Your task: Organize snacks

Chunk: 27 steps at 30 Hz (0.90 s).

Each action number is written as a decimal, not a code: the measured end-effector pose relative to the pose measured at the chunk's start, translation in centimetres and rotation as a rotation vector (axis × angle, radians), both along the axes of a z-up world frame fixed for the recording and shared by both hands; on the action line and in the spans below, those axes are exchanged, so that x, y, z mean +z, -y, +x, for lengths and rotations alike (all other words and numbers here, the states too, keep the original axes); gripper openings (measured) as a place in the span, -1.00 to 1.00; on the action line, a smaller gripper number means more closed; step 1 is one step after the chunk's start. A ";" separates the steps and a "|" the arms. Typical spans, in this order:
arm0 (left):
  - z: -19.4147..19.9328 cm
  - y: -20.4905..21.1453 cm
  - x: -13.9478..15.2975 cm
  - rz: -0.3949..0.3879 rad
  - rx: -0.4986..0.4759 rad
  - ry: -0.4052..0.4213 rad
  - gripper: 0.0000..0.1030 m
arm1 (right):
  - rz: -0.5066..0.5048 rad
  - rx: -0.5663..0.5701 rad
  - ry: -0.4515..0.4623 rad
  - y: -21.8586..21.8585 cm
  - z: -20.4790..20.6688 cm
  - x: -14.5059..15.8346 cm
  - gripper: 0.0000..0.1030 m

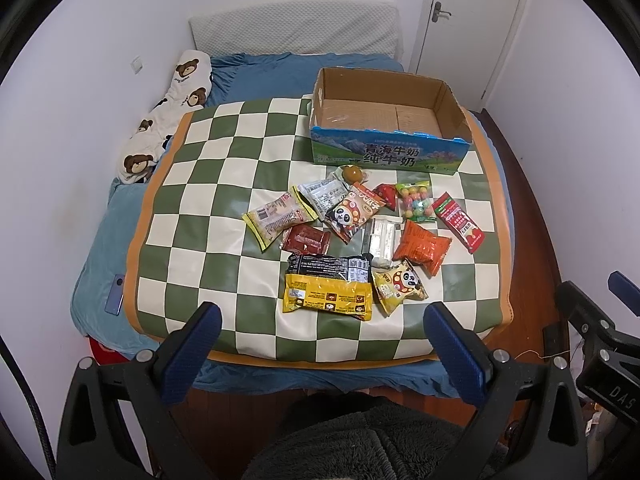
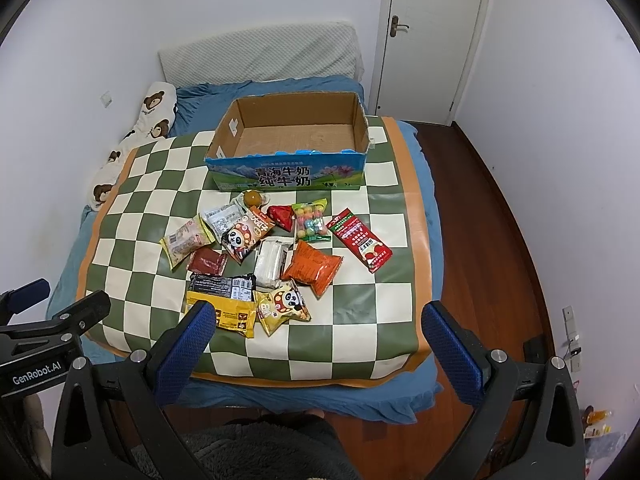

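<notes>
Both grippers, left gripper (image 1: pixel 322 334) and right gripper (image 2: pixel 318 332), were held wide, empty; yellow-black packet (image 1: pixel 328 286), long axis crosswise, lay nearest, before the box (image 1: pixel 390 156).

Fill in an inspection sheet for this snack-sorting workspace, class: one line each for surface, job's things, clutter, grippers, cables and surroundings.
Surface: green-and-cream checkered mat spread over a blue-sheeted bed.
Job's things: cardboard milk box, empty, at the mat's far side; snack packets scattered in front of it, among them a yellow-and-black noodle pack, an orange chip bag and a colourful candy-ball bag.
Clutter: phone on the sheet left of the mat; bear-print pillow.
Grippers: left gripper open, empty; right gripper open, empty; both short of the snacks.
Cables: black cable at the left edge.
Surroundings: white walls, closed door, wooden floor.
</notes>
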<state>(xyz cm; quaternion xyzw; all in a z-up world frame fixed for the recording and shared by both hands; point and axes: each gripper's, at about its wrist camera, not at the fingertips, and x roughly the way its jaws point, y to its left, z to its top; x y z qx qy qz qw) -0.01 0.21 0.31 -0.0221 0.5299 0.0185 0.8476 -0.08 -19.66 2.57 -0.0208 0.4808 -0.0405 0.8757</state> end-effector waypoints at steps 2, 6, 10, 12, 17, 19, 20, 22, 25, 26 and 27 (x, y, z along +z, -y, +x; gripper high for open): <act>0.0 0.0 0.0 0.000 -0.001 -0.001 1.00 | 0.000 0.002 0.000 0.0 0.0 0.0 1.00; 0.0 -0.1 0.0 0.001 -0.001 -0.001 1.00 | 0.002 0.003 -0.002 0.0 0.0 0.0 1.00; 0.5 -0.3 0.0 0.001 -0.001 -0.006 1.00 | 0.003 0.006 -0.008 -0.1 0.2 0.0 1.00; 0.5 -0.4 0.0 0.000 -0.001 -0.006 1.00 | 0.004 0.008 -0.009 -0.1 0.4 -0.1 1.00; 0.5 -0.4 -0.1 0.000 0.000 -0.006 1.00 | 0.004 0.010 -0.012 -0.3 0.3 -0.3 1.00; 0.5 -0.4 -0.1 0.000 0.002 -0.007 1.00 | 0.002 0.012 -0.013 -0.4 0.3 -0.4 1.00; 0.5 -0.3 -0.1 0.001 0.001 -0.006 1.00 | 0.002 0.011 -0.012 -0.5 0.3 -0.5 1.00; 0.5 -0.4 -0.1 0.001 0.000 -0.006 1.00 | 0.002 0.010 -0.011 -0.5 0.3 -0.5 1.00; 0.5 -0.3 -0.1 0.002 0.001 -0.006 1.00 | -0.002 0.007 -0.010 -0.5 0.3 -0.7 1.00; 0.5 -0.3 -0.1 0.003 0.002 -0.007 1.00 | -0.002 0.006 -0.010 -0.5 0.4 -0.6 1.00; 0.5 -0.3 -0.1 0.003 0.003 -0.007 1.00 | -0.002 0.006 -0.011 -0.5 0.4 -0.7 1.00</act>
